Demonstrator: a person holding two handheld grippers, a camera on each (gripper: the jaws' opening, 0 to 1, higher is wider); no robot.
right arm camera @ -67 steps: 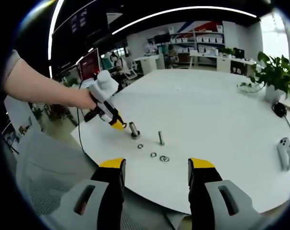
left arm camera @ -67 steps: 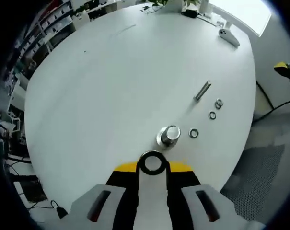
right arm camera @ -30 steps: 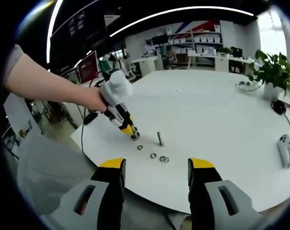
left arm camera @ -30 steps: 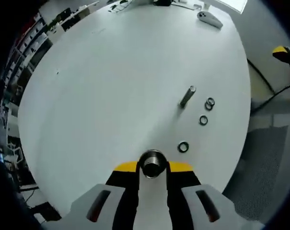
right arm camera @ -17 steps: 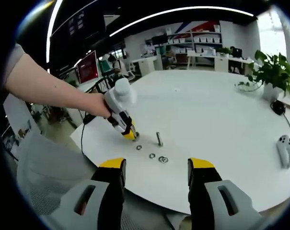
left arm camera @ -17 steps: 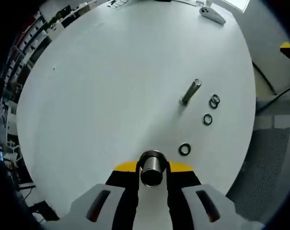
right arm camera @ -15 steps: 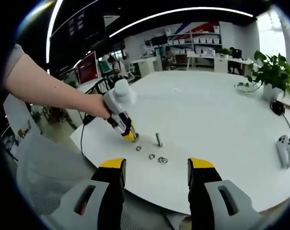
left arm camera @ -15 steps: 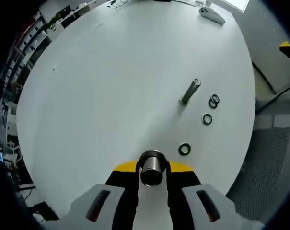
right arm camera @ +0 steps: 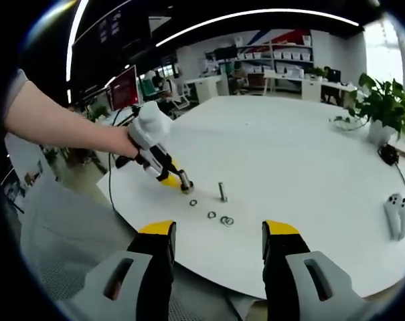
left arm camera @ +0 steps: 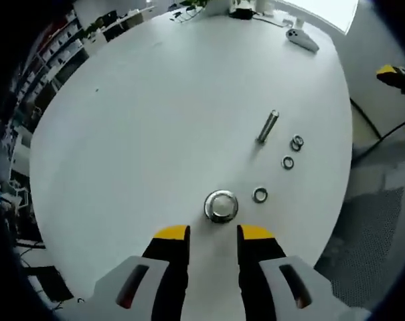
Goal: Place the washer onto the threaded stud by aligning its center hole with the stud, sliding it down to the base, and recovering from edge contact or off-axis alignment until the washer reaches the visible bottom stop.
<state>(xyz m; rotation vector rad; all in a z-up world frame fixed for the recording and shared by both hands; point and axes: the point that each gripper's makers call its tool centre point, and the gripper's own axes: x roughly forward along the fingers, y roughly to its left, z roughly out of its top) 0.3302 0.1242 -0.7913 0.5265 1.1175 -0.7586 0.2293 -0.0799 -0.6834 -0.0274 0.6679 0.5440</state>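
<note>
Here, left gripper view first.
Left gripper (left arm camera: 213,233): jaws apart, nothing between the yellow tips; it hangs just short of the stud.
Threaded stud (left arm camera: 221,205): stands upright on the white table (left arm camera: 142,120), seen almost end-on, just beyond the jaw tips.
Washer (left arm camera: 221,200): a bright ring sits around the stud; from this angle I cannot tell how far down it lies or whether it reaches the base.
Loose washers: one (left arm camera: 260,194) lies flat just right of the stud; another (left arm camera: 287,162) further on; a touching pair (left arm camera: 296,142) beyond that, all near the table's right edge.
Bolt (left arm camera: 268,126): a slim metal pin standing apart from the stud, next to the pair.
Far edge: a white handheld controller (left arm camera: 301,39) lies near the table's far rim.

Right gripper view.
Right gripper (right arm camera: 215,235): jaws wide apart and empty, held above the near table edge (right arm camera: 336,281), well away from the parts.
Left gripper (right arm camera: 170,179): comes in from the left, held by a hand (right arm camera: 122,142), its yellow tips touching or nearly touching the stud (right arm camera: 186,182).
Row of parts: the bolt (right arm camera: 223,191) stands right of the stud; loose washers (right arm camera: 211,215) lie on the table in front of both.
Washer on stud: too small here to tell.
Background: a potted plant (right arm camera: 383,103) at the table's right side, the controller (right arm camera: 393,215) nearer, shelves (right arm camera: 282,57) behind.
</note>
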